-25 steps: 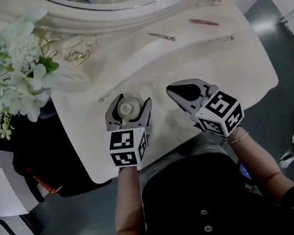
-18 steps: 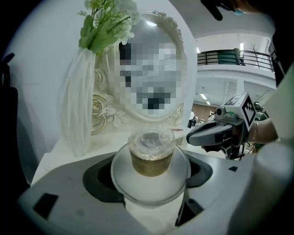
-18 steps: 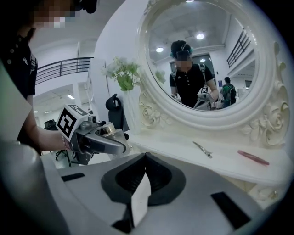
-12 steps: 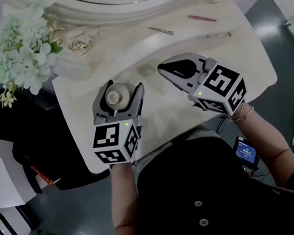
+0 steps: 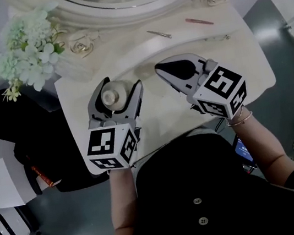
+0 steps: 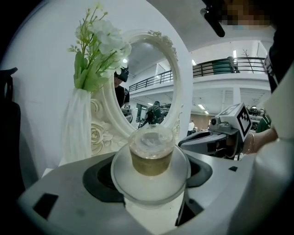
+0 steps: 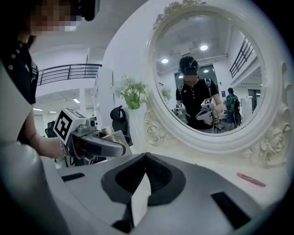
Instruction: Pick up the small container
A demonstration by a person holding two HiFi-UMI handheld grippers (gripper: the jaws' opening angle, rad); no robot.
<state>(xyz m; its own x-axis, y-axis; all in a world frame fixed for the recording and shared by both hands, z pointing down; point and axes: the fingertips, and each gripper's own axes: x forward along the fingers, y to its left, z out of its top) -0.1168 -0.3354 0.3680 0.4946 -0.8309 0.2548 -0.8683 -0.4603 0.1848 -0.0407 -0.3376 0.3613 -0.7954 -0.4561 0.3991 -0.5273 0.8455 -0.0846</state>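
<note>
- Centrally, the small container [image 5: 111, 96] sits between the jaws of my left gripper [image 5: 117, 89], over the near-left part of the vanity table [image 5: 239, 65].
- Left gripper view: the jaws are partway closed, and each dark pad appears to press on the container's wide translucent rim. The gold body and clear lid [image 6: 151, 140] stand upright, with the long axis crossing the jaw plane at a right angle.
- Right gripper [image 5: 168, 70]: the jaws are drawn together with only a sliver of table showing between them, and nothing is held. It hovers just beside the left one, pointing toward the mirror [image 7: 206, 78].
- Governing relation: the container lies dead centre in the left jaws, so I judge that a straight rise along its own axis suffices. The right gripper is near but not needed.
- Whether the base is clear of the tabletop I cannot tell.
</note>
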